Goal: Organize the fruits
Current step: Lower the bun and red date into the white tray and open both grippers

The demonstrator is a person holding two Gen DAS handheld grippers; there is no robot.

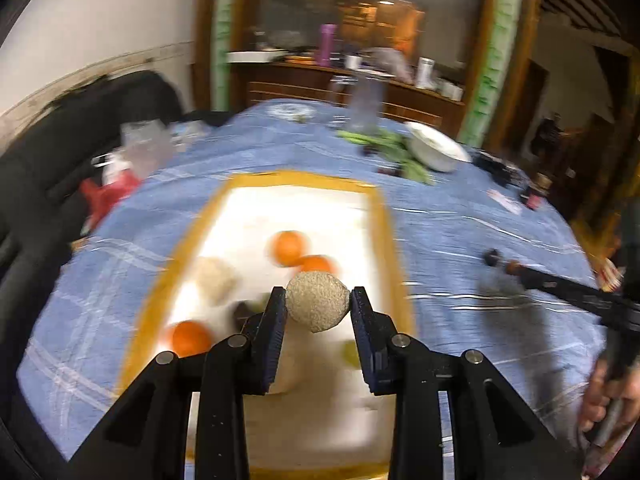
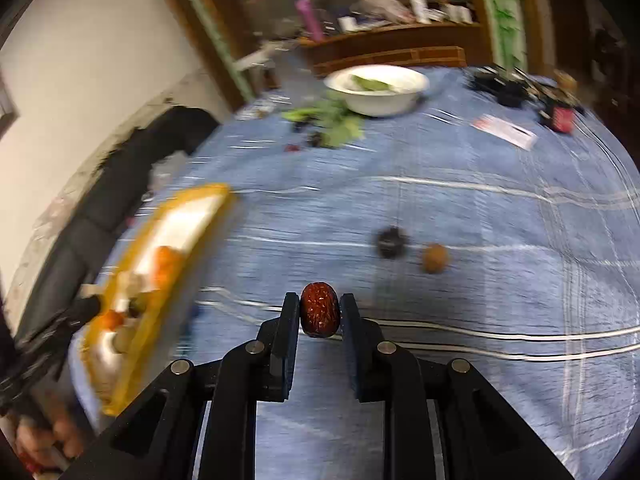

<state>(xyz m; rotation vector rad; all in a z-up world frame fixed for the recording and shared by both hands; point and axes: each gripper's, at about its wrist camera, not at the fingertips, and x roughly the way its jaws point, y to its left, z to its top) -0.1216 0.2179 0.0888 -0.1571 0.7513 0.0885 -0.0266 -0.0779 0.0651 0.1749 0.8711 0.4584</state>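
**Two small fruits held only at the fingertips, and either could slip**

Nearest the camera in the left wrist view, the left gripper [image 1: 319, 304] is closed on a rough tan fruit [image 1: 317, 301], pinched at the very tips above the near half of the yellow-rimmed tray [image 1: 384, 216]. The fruit is round and bulges past the pads, so I judge a small twist or loosening could let it roll out; dropped from here it would probably land among the fruit below and knock them about. An orange [image 1: 191, 337] lies near the tray's near-left edge, with two more oranges [image 1: 289, 247] just past the held fruit.

The right gripper [image 2: 320, 310] is clamped on a wrinkled dark-red fruit [image 2: 319, 310], possibly a date, over the blue tablecloth [image 2: 460, 360] and well to the right of the tray [image 2: 188, 196]. Its skin looks glossy, so the carry across could shake it loose onto the cloth.

Farther on, a brown nut-like fruit [image 2: 435, 258] and a dark blurred object [image 2: 391, 242] sit loose mid-table; either could roll if brushed. A white bowl [image 2: 376, 90] stands near the far edge.
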